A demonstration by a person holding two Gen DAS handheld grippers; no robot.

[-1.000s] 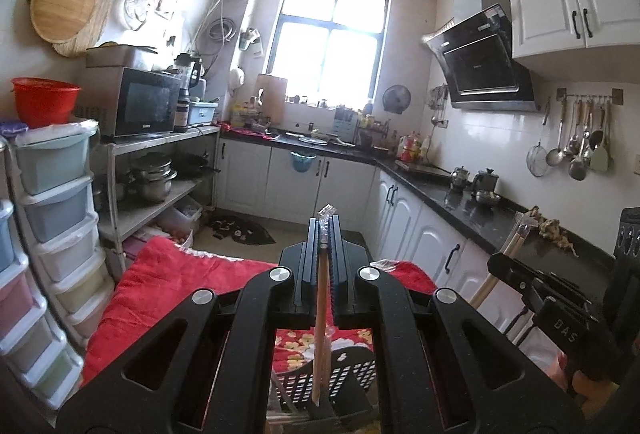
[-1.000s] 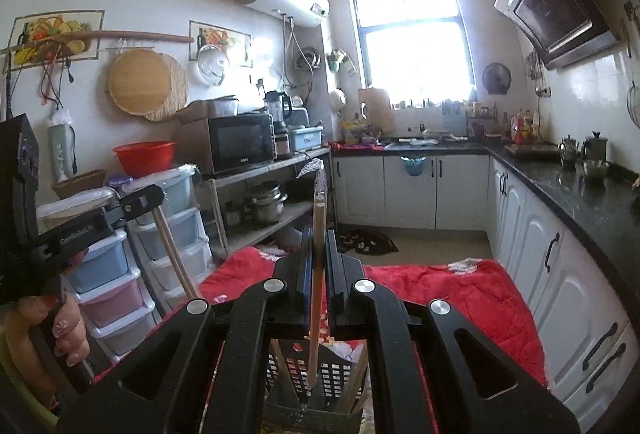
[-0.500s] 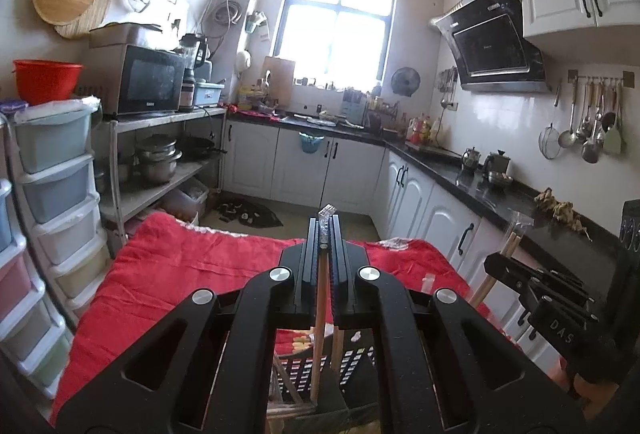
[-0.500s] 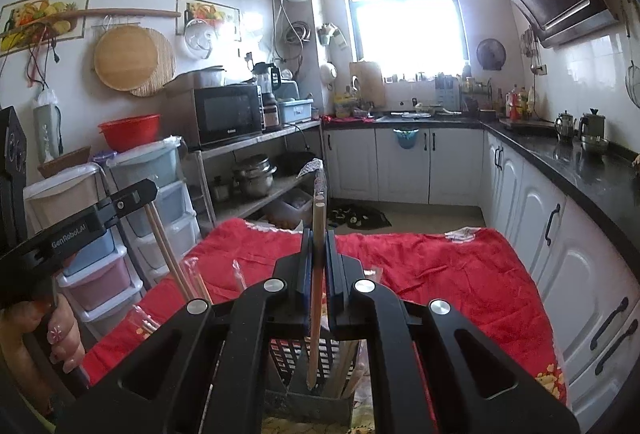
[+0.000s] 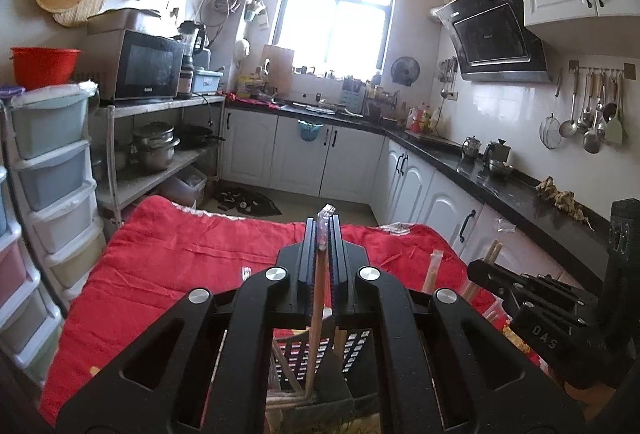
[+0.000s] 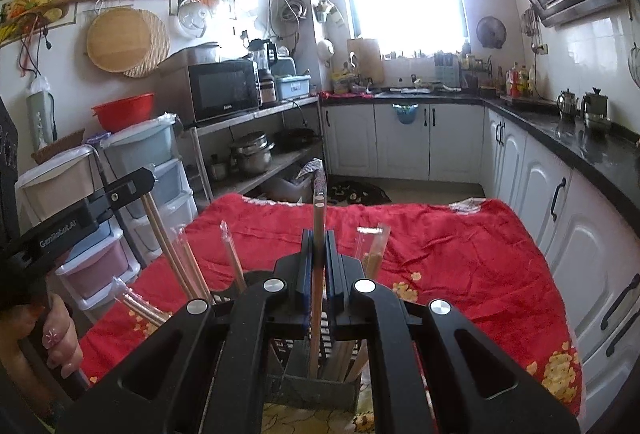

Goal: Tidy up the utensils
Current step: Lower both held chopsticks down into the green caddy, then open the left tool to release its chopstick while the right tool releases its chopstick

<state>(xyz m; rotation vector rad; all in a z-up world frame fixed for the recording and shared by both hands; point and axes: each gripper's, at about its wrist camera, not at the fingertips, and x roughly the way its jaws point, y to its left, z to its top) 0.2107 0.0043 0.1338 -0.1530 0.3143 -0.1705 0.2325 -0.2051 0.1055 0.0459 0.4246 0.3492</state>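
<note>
My left gripper (image 5: 322, 234) is shut on a wrapped pair of wooden chopsticks (image 5: 316, 314), held upright with the lower end inside a black slotted utensil basket (image 5: 356, 350). My right gripper (image 6: 319, 246) is shut on another wrapped pair of chopsticks (image 6: 317, 298), also upright with the lower end in the same basket (image 6: 316, 382). Several more wrapped chopsticks (image 6: 232, 262) stand in the basket. The right gripper shows at the right of the left wrist view (image 5: 532, 298), the left gripper at the left of the right wrist view (image 6: 80, 218).
The basket stands on a table covered with a red cloth (image 6: 460, 258). White cabinets with a black counter (image 5: 500, 185) run along the right. A drawer tower (image 5: 52, 169) and a shelf with a microwave (image 5: 144, 69) stand on the left.
Both grippers have tilted and moved downward with their chopsticks, which now reach deeper into the basket. More of the red cloth and the standing chopsticks show.
</note>
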